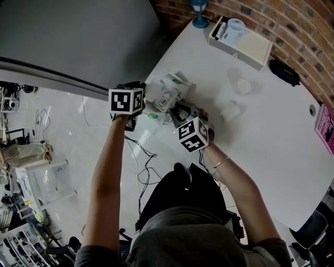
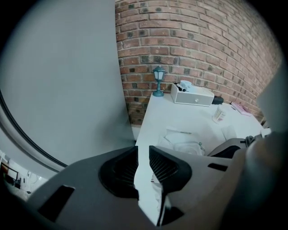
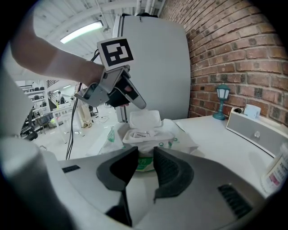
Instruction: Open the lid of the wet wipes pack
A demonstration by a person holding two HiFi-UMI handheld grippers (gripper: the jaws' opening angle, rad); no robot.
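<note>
The wet wipes pack lies near the left edge of the white table. In the right gripper view the pack has its white flip lid standing up, open, with the sticker beneath it showing. My right gripper is shut on the pack's near end; in the head view this gripper reaches in from below. My left gripper hovers just above the raised lid, apart from it. Its jaws stand slightly open with nothing between them, and the pack lies beyond.
A blue lantern and a white box stand at the table's far end. A small bottle and a white object sit right of the pack. A grey panel stands left of the table, floor and cables below.
</note>
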